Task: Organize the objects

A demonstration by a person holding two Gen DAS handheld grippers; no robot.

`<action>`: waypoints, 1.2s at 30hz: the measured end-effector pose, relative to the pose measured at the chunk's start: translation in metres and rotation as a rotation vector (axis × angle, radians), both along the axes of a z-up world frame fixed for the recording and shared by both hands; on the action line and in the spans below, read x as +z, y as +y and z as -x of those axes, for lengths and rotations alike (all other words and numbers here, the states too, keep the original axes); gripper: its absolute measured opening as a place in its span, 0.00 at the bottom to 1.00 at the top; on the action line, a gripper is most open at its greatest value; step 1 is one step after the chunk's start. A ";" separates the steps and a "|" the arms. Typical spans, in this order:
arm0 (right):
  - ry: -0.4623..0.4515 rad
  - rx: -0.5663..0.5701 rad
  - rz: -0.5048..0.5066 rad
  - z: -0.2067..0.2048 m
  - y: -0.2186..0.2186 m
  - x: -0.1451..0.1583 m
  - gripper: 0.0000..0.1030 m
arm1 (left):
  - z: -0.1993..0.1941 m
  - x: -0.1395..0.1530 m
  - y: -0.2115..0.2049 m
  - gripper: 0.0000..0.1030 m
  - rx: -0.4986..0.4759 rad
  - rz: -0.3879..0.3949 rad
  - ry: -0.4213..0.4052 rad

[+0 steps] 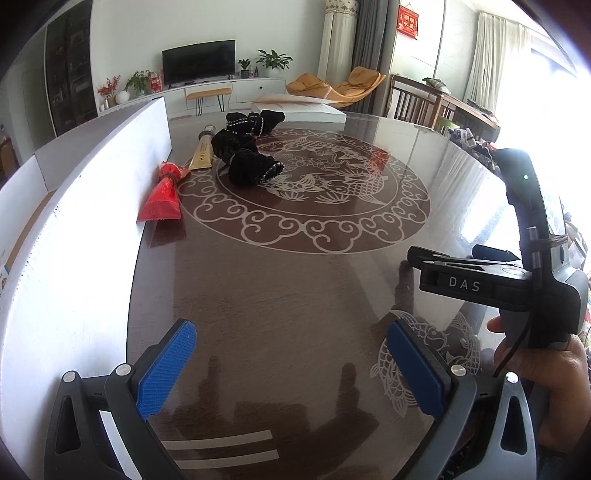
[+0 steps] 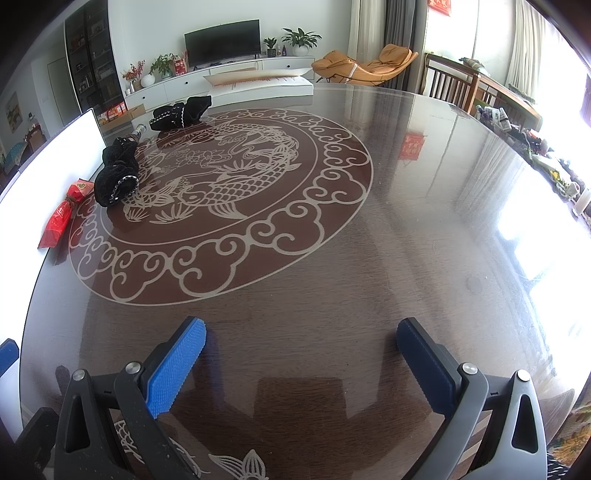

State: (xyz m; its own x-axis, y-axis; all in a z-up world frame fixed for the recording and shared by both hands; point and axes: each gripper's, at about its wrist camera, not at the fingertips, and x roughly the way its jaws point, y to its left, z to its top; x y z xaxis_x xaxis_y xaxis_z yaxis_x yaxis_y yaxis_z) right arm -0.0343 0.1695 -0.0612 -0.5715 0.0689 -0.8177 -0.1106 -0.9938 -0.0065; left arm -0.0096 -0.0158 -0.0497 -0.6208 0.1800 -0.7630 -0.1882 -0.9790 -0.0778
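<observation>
Both the left tongs [image 1: 291, 362] and right tongs [image 2: 301, 360] are spread and empty. Toward the upper left, soft black socks [image 1: 251, 168], a stiff tube [image 1: 203, 153] and a crinkly red packet [image 1: 162, 197] lie on the desk [image 1: 295, 295]. Socks are probably best pinched mid-bundle.

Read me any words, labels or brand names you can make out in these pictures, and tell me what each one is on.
"DAS": on the black body of the right gripper.
"HIH", roughly: on the gold tube, small, uncertain.
Red wall hanging: characters too blurred to read.
Red packet: print unreadable.
</observation>
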 end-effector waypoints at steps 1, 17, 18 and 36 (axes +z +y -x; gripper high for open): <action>0.000 0.000 0.000 0.000 0.000 0.000 1.00 | 0.000 -0.001 -0.001 1.00 0.000 -0.003 0.000; -0.024 0.243 0.212 0.042 -0.049 0.037 1.00 | -0.021 -0.008 -0.005 1.00 -0.048 -0.012 -0.020; -0.039 0.274 0.220 0.057 -0.060 0.040 0.99 | -0.021 -0.008 -0.005 1.00 -0.047 -0.022 -0.025; -0.103 0.447 0.118 0.157 -0.133 0.016 0.35 | -0.009 -0.013 -0.005 1.00 -0.025 0.011 -0.104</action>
